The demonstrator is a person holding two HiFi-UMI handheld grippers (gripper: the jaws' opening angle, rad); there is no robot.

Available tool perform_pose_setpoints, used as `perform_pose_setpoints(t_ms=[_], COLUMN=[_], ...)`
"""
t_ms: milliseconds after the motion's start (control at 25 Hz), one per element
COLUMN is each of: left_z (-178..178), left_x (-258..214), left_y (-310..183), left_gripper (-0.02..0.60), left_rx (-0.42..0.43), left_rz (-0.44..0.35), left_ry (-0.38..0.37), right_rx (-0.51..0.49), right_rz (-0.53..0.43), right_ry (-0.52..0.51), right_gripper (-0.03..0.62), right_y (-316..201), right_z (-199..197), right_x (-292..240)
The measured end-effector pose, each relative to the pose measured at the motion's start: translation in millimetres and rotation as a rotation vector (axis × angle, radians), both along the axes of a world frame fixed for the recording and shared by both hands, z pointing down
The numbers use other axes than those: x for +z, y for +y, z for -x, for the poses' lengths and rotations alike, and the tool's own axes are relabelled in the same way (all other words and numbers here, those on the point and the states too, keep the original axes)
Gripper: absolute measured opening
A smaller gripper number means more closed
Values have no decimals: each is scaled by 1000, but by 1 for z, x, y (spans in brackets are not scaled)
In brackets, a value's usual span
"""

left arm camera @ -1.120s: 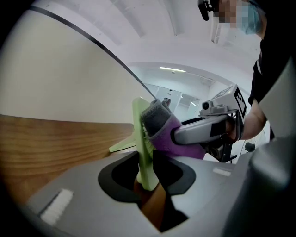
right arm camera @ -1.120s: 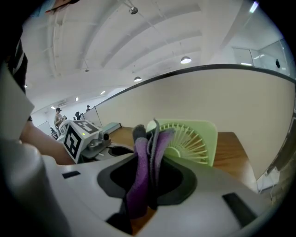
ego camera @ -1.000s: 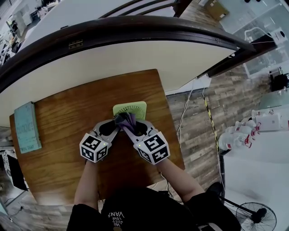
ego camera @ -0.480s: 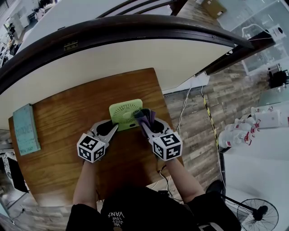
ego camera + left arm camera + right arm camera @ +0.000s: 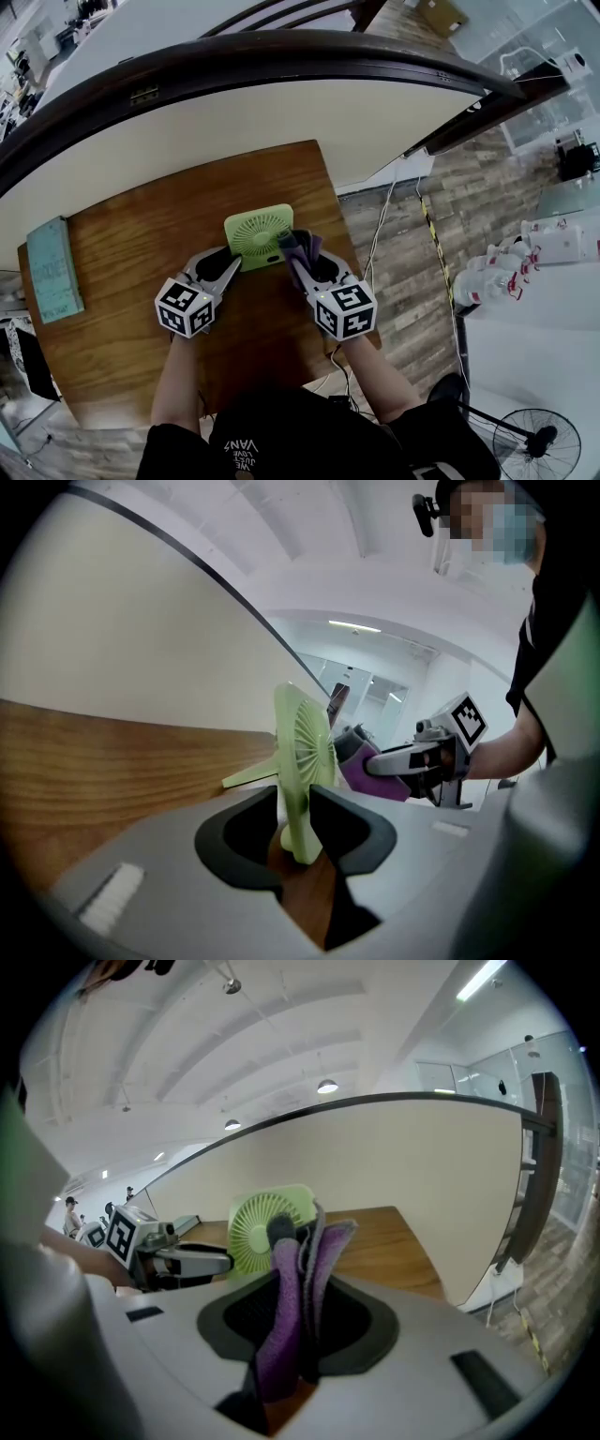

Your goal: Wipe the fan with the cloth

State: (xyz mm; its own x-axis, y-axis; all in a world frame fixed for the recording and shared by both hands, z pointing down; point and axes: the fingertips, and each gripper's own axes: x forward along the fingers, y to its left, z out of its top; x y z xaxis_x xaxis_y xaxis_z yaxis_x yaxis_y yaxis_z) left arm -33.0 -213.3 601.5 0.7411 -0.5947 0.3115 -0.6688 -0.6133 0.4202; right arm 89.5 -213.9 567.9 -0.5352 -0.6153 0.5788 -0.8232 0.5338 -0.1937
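1. The left gripper (image 5: pixel 298 803) is clamping the lower left edge of the small green fan (image 5: pixel 258 234), its pads sitting on both faces of the thin frame while the jaws are easing open a touch.
2. The right gripper (image 5: pixel 300 1283) is closed on a folded purple cloth (image 5: pixel 314 1246), with a tuft sticking out past the jaw tips and touching, or almost touching, the fan's right edge.
3. The fan is standing upright near the far edge of a wooden table (image 5: pixel 131 253), its round grille facing the person and a flat prop reaching out behind it.
4. The step in hand appears to be wiping the grille and frame while the other gripper is steadying the fan.
5. To do it well, the left grip should be firming up rather than loosening, since a light fan on a thin prop is likely to tip or slide under a sideways push.
6. The cloth tuft should be pressing flat on the plastic, not the bare jaw tips, and travelling across the grille toward the braced left side.
7. Light strokes are looking wiser than hard ones, because the fine ribs could snag the fabric.
8. A teal booklet (image 5: pixel 53 264) is lying well to the left of the fan, out of the way.
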Motion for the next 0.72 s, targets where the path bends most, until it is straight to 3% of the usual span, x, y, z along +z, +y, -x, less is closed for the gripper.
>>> perform_pose_setpoints(t_ms=[320, 520, 720], left_z=[17, 14, 8], left_x=[-16, -29, -30], left_y=[-8, -12, -19], left_gripper=[103, 138, 138], left_rx=[-51, -36, -8], left_rz=[-23, -39, -36], left_ry=[66, 113, 102], right_rx=[-174, -278, -328], right_rz=[63, 74, 78], right_ry=[-8, 8, 33], right_gripper=[110, 110, 110], right_y=[37, 48, 45], right_z=[57, 90, 105], right_x=[22, 30, 38])
